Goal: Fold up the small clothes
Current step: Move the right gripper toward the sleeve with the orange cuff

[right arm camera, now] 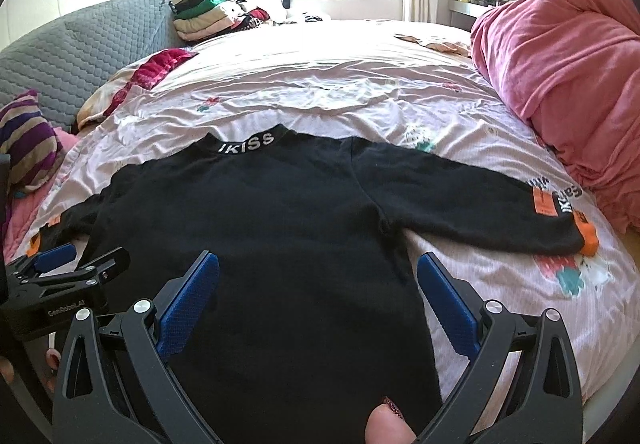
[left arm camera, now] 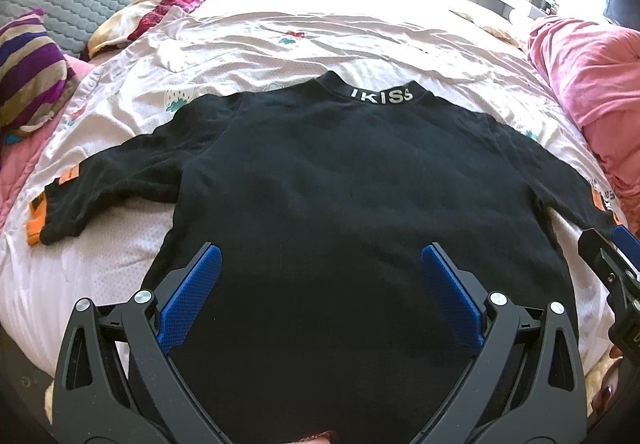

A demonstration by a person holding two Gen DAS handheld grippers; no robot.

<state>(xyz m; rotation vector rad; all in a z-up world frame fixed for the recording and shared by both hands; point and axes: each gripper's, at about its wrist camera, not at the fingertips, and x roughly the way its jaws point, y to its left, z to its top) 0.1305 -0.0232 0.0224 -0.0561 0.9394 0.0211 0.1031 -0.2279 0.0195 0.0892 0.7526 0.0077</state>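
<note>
The black T-shirt lies spread flat on the bed sheet. It looks soft and light, best pinched at a sleeve cuff. The left gripper and right gripper hover with tongs apart, empty.

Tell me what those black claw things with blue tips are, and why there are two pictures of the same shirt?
Those claws are grippers, like big tongs. A person holds one in each hand, and each has a small camera looking out along its two fingers. That gives two pictures: one from the left gripper, one from the right gripper. Each also shows in the edge of the other's picture.

Both are open and hold nothing. They hang over the bottom end of a black shirt that lies flat on a bed, sleeves spread out, with white letters on its collar. It is not folded yet.

Also there: a pink blanket, a striped pillow and a pile of clothes at the far end.
</note>
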